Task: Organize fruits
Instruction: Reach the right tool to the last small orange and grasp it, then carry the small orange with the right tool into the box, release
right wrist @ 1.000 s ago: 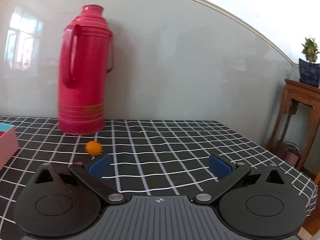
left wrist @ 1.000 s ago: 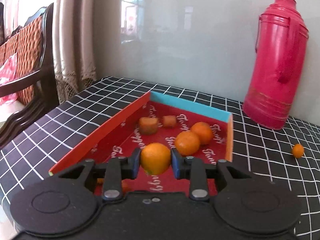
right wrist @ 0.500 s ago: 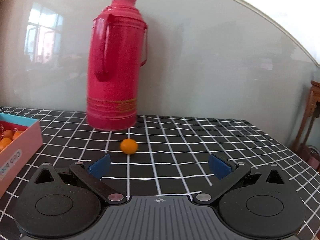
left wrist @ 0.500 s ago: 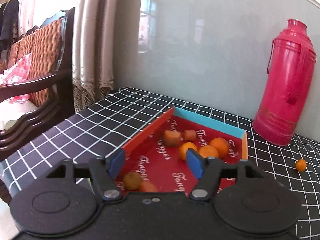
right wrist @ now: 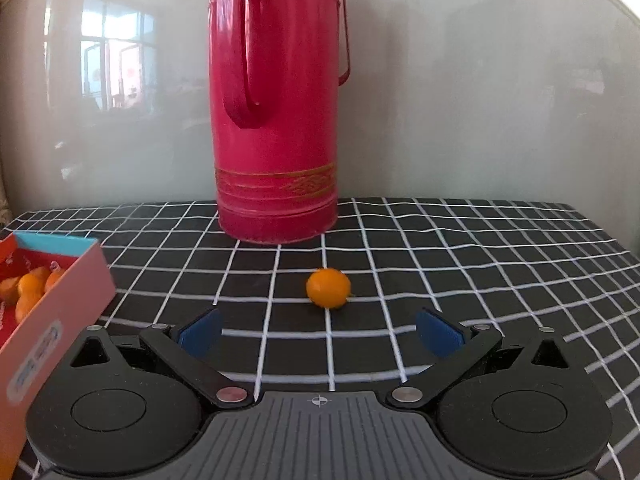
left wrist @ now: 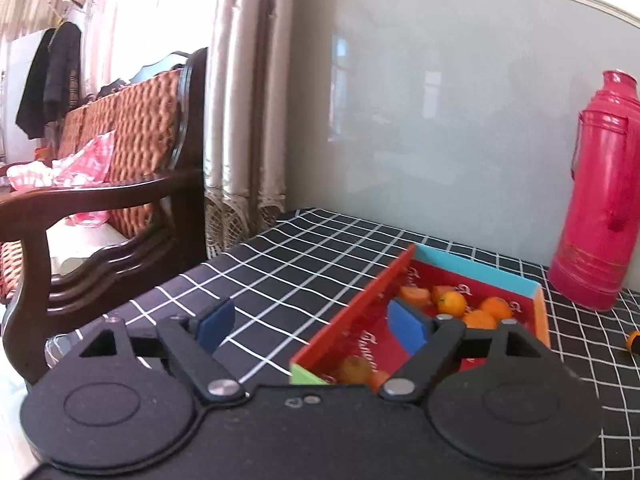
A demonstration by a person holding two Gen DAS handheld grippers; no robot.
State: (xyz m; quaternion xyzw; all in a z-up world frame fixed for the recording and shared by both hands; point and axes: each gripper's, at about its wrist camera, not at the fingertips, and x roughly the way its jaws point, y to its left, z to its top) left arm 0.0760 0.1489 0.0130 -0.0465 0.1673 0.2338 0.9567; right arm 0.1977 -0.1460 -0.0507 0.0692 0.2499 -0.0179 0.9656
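Dropped since a second ago: the orange once clamped in the left gripper (left wrist: pixel 312 322) is gone, jaws opening with nothing between, swung left of the red cardboard box (left wrist: pixel 348 322) holding small oranges (left wrist: pixel 452 303). Right gripper (right wrist: pixel 319 332) spread apart, empty, now closer to the lone small orange (right wrist: pixel 328 287) on the black checked tablecloth (right wrist: pixel 460 248), before the pink thermos flask (right wrist: pixel 276 120).
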